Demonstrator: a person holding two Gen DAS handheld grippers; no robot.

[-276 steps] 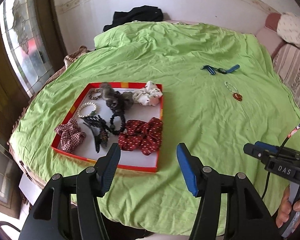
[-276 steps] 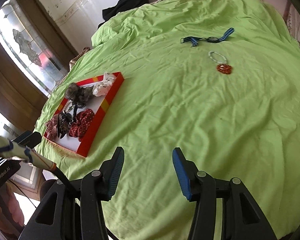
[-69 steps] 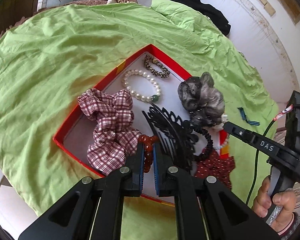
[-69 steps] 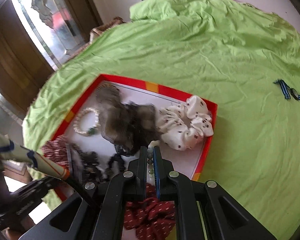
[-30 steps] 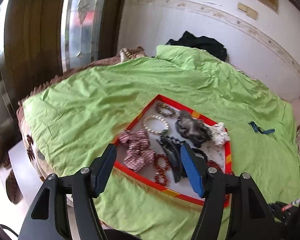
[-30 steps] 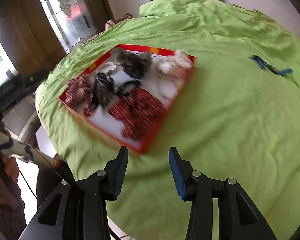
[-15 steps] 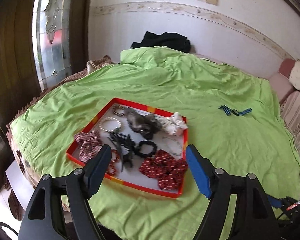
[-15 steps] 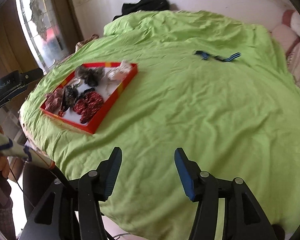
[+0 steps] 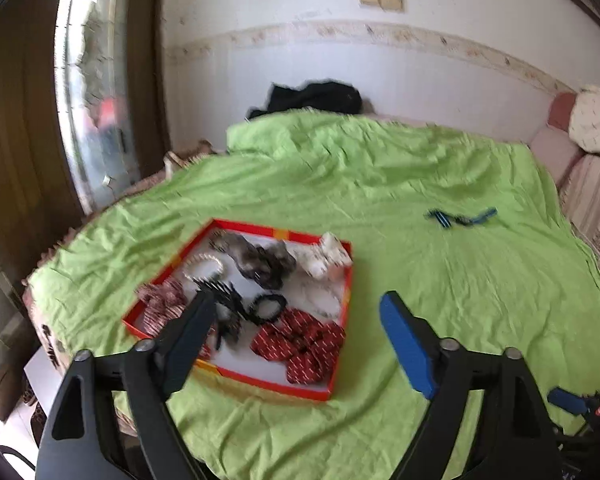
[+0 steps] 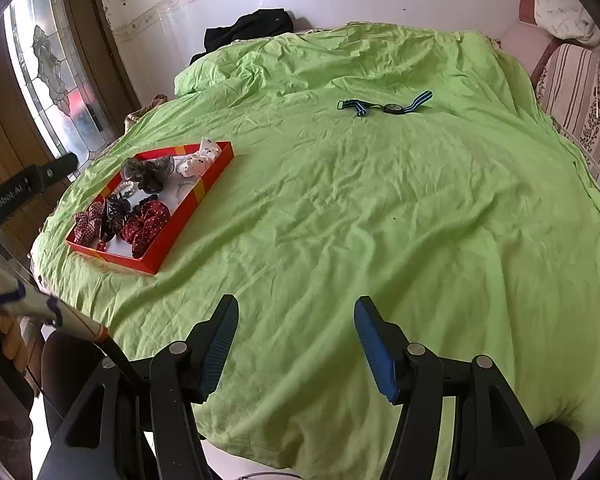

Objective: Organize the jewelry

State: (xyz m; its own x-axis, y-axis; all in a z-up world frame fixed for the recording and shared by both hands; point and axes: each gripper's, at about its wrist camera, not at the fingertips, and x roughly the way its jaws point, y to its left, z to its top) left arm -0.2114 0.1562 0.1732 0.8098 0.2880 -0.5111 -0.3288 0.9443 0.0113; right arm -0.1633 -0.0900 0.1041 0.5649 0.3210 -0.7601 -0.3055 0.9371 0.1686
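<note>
A red-rimmed tray [image 9: 342,322] [image 10: 188,212] lies on the green cloth at the left, holding scrunchies, a pearl bracelet [image 9: 202,265], a black hair claw [image 9: 224,304] and other pieces. A blue striped watch [image 9: 460,218] [image 10: 386,107] lies alone on the cloth, far from the tray. My left gripper [image 9: 300,320] is open and empty, raised above the tray's near edge. My right gripper [image 10: 296,332] is open and empty, above the cloth's near edge, well right of the tray.
The round table is covered by a wrinkled green cloth [image 10: 380,200]. A striped sofa [image 10: 576,92] stands at the right, a black garment [image 10: 248,28] by the back wall, a glazed door [image 10: 48,80] at the left.
Both grippers have opened and pulled back and up from the tray. The red bead bracelet and the beaded ring with the red heart now lie in the tray; the watch has not moved.
</note>
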